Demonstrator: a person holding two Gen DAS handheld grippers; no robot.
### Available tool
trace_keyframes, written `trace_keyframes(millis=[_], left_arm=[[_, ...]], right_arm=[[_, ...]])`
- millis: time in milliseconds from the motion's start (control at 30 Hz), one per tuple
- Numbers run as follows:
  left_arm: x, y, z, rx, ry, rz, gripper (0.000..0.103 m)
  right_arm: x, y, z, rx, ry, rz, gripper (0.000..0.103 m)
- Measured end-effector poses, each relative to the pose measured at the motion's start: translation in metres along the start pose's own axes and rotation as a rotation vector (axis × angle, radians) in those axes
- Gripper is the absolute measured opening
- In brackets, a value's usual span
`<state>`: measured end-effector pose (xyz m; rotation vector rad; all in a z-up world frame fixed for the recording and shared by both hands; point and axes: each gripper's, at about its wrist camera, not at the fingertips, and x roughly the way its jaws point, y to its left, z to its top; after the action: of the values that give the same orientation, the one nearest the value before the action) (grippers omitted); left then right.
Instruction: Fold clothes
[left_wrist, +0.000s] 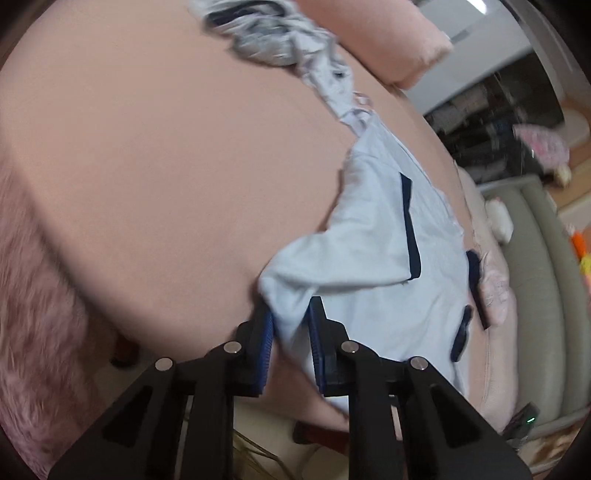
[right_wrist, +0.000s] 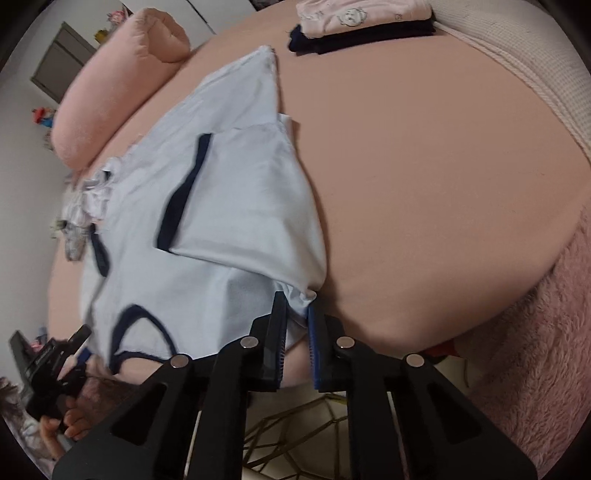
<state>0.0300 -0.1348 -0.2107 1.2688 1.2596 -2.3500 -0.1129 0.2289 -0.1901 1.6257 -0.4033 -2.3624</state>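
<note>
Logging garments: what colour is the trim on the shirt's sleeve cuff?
Dark navy trim on the pale blue shirt; clearest in right wrist view.

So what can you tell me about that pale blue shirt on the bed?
The shirt is light blue, thin, soft-looking cloth with navy trim at the sleeve cuffs and the neckline. It lies mostly flat on the pink bed, one sleeve folded in over the body. The right gripper pinches one near edge and the left gripper another. Its far end meets a crumpled grey garment.

Was home bedroom: pink-sheeted bed (right_wrist: 424, 166), rolled pink duvet (right_wrist: 122, 81), folded clothes stack (right_wrist: 362, 26), fluffy rug (right_wrist: 535, 350), sofa (left_wrist: 535, 295) nearby.
</note>
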Motion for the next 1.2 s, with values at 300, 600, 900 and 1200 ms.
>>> trace_keyframes(millis=[300, 600, 900, 1200], left_arm=[[0.001, 0.003, 0.001, -0.021, 0.053, -0.113, 0.022], [0.018, -0.010, 0.002, 0.020, 0.062, -0.086, 0.026], [0.026, -0.019, 0.003, 0.021, 0.077, -0.099, 0.008], [-0.005, -0.039, -0.002, 0.112, 0.050, -0.072, 0.004]], right_arm=[[-0.008, -0.002, 0.002, 0.033, -0.025, 0.040, 0.026], [-0.022, -0.041, 0.003, 0.074, -0.038, 0.075, 0.050], [-0.018, -0.031, -0.008, 0.010, 0.004, 0.066, 0.013], [-0.043, -0.024, -0.011, -0.049, -0.010, 0.050, 0.006]])
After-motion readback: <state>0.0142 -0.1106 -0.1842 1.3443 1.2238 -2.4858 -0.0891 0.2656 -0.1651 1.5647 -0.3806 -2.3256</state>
